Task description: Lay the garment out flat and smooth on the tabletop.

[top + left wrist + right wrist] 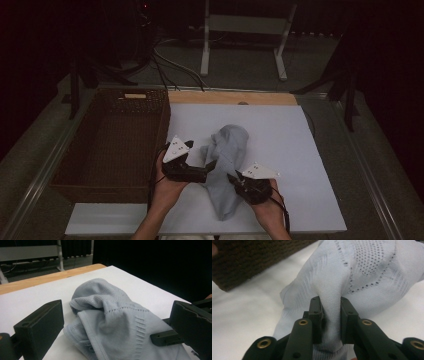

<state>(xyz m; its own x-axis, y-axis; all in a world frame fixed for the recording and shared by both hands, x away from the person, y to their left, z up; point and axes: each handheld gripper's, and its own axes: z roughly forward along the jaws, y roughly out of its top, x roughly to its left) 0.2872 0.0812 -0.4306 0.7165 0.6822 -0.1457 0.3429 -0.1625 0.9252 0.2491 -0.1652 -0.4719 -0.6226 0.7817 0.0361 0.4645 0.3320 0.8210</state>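
**Tongs on the grey garment: one pinching, one waiting**

Right tongs [331,320] pinch a fold at the near end of the grey knit garment [226,155], likely to lift it. Left tongs [209,169] stand spread at its left edge, gripping nothing, seemingly ready for a second hold. Garment lies crumpled mid-worktop [280,130]. Left of it, farther back: wicker basket [112,140], a plausible destination.

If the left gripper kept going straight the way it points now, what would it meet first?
Most likely the grey cloth: in the left gripper view it lies bunched directly ahead of the left gripper, whose jaws stand wide open. The right gripper pinches a fold further along; depth is unclear.
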